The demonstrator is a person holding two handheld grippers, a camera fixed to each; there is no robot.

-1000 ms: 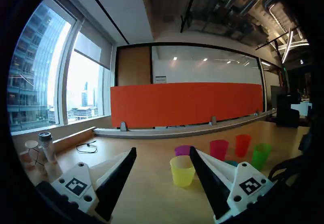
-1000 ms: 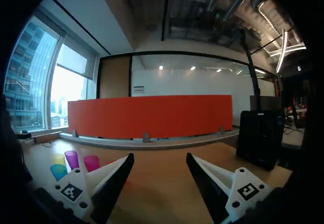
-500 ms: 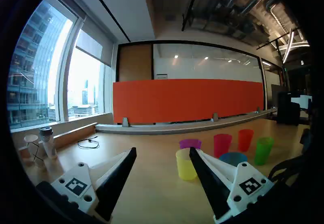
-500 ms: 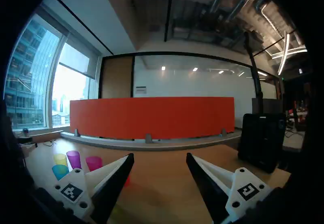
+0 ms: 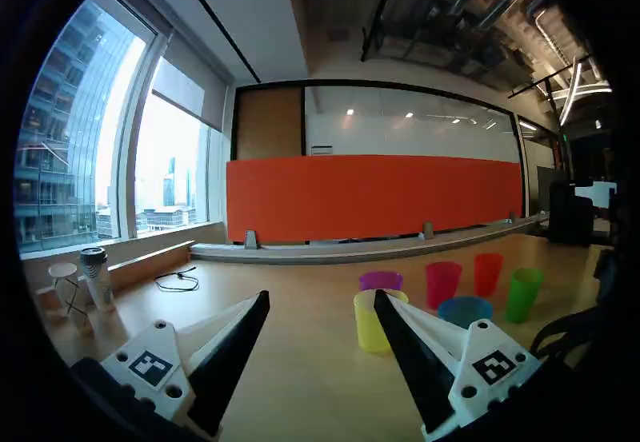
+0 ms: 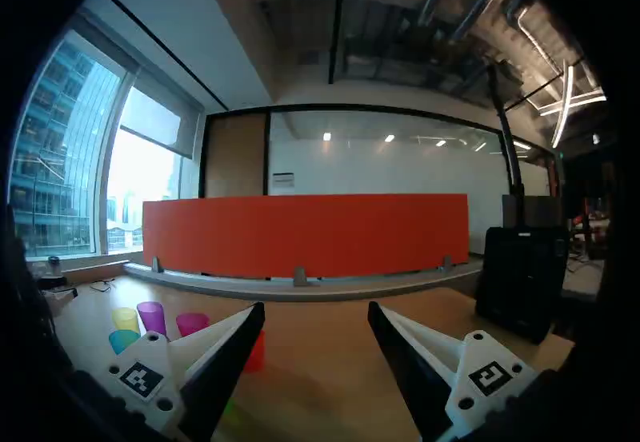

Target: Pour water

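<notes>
Left gripper [image 5: 321, 295] and right gripper [image 6: 314, 307] have fingers wide, empty; a yellow cup [image 5: 368, 324] stands lower centre on the counter [image 5: 312, 366].

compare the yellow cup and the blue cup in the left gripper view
Colour: the yellow cup against the blue cup. The yellow cup stands left of the left gripper's right finger, the blue cup right of it, base hidden. Both stand upright, open-topped, on the wooden table.
</notes>
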